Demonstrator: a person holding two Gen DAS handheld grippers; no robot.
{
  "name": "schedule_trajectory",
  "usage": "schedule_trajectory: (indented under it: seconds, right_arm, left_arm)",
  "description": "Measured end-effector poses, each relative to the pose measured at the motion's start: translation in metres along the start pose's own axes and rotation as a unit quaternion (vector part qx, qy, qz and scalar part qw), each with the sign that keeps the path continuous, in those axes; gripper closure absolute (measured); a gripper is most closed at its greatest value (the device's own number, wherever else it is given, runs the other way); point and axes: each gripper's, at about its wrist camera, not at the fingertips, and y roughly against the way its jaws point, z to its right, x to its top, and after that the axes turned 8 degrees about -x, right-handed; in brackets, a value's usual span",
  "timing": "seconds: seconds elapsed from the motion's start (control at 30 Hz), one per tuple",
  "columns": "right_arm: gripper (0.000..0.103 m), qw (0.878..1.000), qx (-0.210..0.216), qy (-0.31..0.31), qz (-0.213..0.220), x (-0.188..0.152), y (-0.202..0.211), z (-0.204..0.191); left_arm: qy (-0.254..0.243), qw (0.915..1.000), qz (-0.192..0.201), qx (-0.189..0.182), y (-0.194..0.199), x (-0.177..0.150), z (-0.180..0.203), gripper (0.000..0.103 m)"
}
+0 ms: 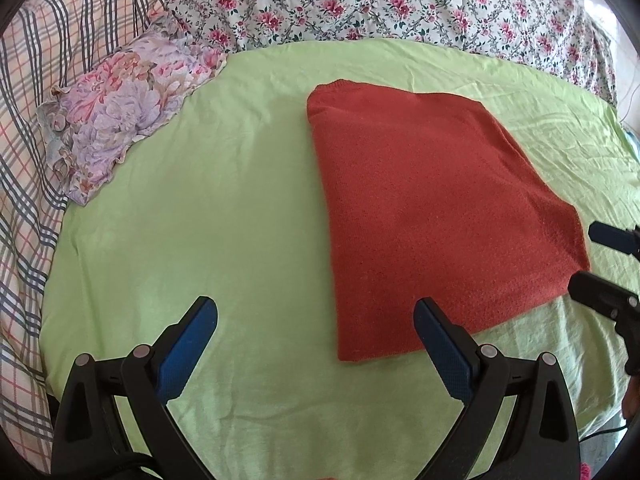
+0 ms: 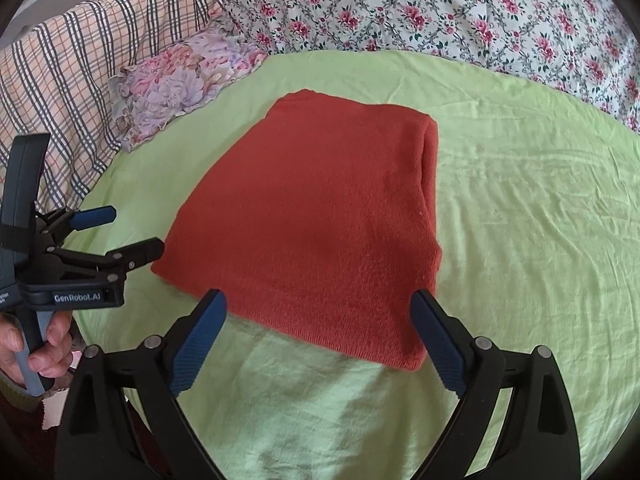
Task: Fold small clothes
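Rust-red knit garment (image 1: 432,208), already folded into a thick, roughly rectangular stack, lies flat on a pale green sheet (image 1: 200,220) spread over a bed. Its long axis runs from the near edge of the bed away toward a floral quilt (image 1: 400,4) at the far side. Both tools hang just short of the garment's near edge, touching nothing. Seen from its own camera, the left tool (image 1: 316,316) has its blue-padded jaws spread wide and empty; the near left corner of the garment sits ahead and slightly to its right. In its own view, the right tool (image 2: 318,308) is likewise spread wide and empty, and the garment's near edge lies between its two fingers, with the near right corner beside the right finger. The right tool looks the nearer of the two, so it seems better placed for any next grip. A small flowered pillow (image 1: 120,108) and a plaid blanket (image 1: 48,80) lie well apart to the left.
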Motion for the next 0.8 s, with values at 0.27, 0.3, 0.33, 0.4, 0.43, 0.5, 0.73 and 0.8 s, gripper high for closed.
schedule_trajectory:
  seconds: [0.27, 0.3, 0.33, 0.4, 0.43, 0.5, 0.73, 0.8]
  right_arm:
    - [0.007, 1.000, 0.009, 0.018, 0.002, 0.010, -0.006, -0.006]
    - [0.007, 1.000, 0.010, 0.020, 0.002, 0.009, -0.006, -0.008]
    - [0.007, 1.000, 0.011, 0.022, 0.001, 0.009, -0.007, -0.008]
    - [0.007, 1.000, 0.013, 0.023, 0.000, 0.010, -0.008, -0.009]
    - [0.007, 1.000, 0.015, 0.023, 0.000, 0.010, -0.009, -0.008]
    - [0.007, 1.000, 0.015, 0.022, -0.001, 0.011, -0.010, -0.007]
    - [0.007, 1.000, 0.016, 0.017, -0.004, 0.012, -0.014, -0.006]
    - [0.007, 1.000, 0.018, 0.015, -0.005, 0.012, -0.015, -0.005]
  left_arm:
    - [-0.003, 1.0000, 0.001, 0.004, -0.001, 0.003, -0.003, 0.004]
    - [-0.003, 1.0000, 0.001, 0.003, -0.001, 0.003, -0.003, 0.004]
    - [-0.004, 1.0000, 0.002, 0.003, 0.000, 0.003, -0.003, 0.004]
    - [-0.003, 1.0000, 0.001, 0.005, -0.001, 0.004, -0.004, 0.004]
    - [-0.002, 1.0000, 0.001, 0.005, -0.001, 0.004, -0.005, 0.004]
    - [-0.001, 1.0000, 0.002, 0.005, -0.002, 0.005, -0.005, 0.004]
    - [-0.004, 1.0000, 0.001, 0.005, -0.003, 0.005, -0.003, 0.004]
    - [-0.005, 1.0000, 0.001, 0.006, -0.003, 0.005, -0.003, 0.004]
